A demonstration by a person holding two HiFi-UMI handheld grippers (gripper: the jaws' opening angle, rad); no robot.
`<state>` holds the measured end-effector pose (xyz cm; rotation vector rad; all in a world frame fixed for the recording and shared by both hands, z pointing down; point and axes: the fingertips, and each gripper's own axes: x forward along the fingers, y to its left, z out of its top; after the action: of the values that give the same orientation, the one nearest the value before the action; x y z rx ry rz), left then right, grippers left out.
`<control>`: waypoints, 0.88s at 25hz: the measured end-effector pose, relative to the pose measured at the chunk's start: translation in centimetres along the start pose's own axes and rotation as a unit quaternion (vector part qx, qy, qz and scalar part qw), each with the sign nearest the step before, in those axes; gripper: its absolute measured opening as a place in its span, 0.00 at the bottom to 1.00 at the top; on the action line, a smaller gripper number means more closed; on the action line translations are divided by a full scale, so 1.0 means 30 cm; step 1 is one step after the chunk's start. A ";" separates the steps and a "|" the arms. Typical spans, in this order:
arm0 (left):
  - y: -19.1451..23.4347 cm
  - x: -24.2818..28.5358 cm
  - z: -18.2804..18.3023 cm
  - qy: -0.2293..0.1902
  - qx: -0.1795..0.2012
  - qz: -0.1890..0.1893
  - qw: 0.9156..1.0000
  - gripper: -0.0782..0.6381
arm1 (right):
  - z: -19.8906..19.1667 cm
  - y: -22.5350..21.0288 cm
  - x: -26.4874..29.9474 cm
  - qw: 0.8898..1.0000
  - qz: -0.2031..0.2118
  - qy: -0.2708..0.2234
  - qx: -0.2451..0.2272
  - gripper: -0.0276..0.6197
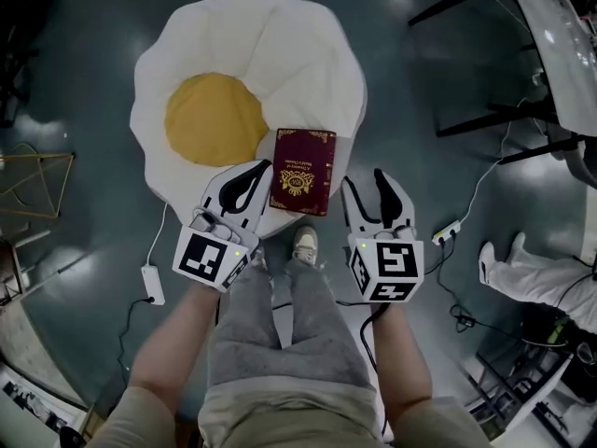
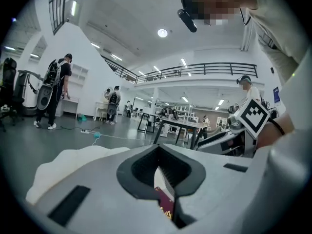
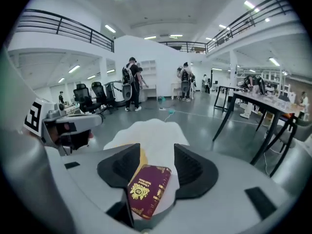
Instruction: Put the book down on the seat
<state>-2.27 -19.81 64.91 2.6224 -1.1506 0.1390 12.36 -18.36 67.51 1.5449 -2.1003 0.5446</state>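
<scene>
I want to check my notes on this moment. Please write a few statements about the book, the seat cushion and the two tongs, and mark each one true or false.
1. The maroon book lies closed, cover up, on the egg-shaped cushion. True.
2. The right tongs are clamped on the book. False: they stand open, to the right of the book and apart from it.
3. The book covers the cushion's yellow centre. False: it lies on the white part nearest the person, beside the yellow.
4. The left tongs have their tips together. True.
</scene>
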 end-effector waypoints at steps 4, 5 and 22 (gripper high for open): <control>-0.046 -0.027 0.231 -0.014 0.018 0.001 1.000 0.12 | 0.275 -0.023 -0.181 0.998 -0.007 -0.055 -0.001 0.34; -0.056 -0.034 0.293 -0.018 0.019 0.002 1.000 0.12 | 0.345 -0.024 -0.227 0.998 -0.007 -0.068 -0.002 0.34; -0.224 -0.348 1.330 -0.145 0.126 0.024 0.981 0.12 | 1.336 0.130 -0.874 0.955 0.021 -0.286 -0.078 0.23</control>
<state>-5.30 -19.49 23.23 2.9099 -1.3704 -0.0990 9.69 -19.96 19.56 1.7103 -2.5218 -0.0816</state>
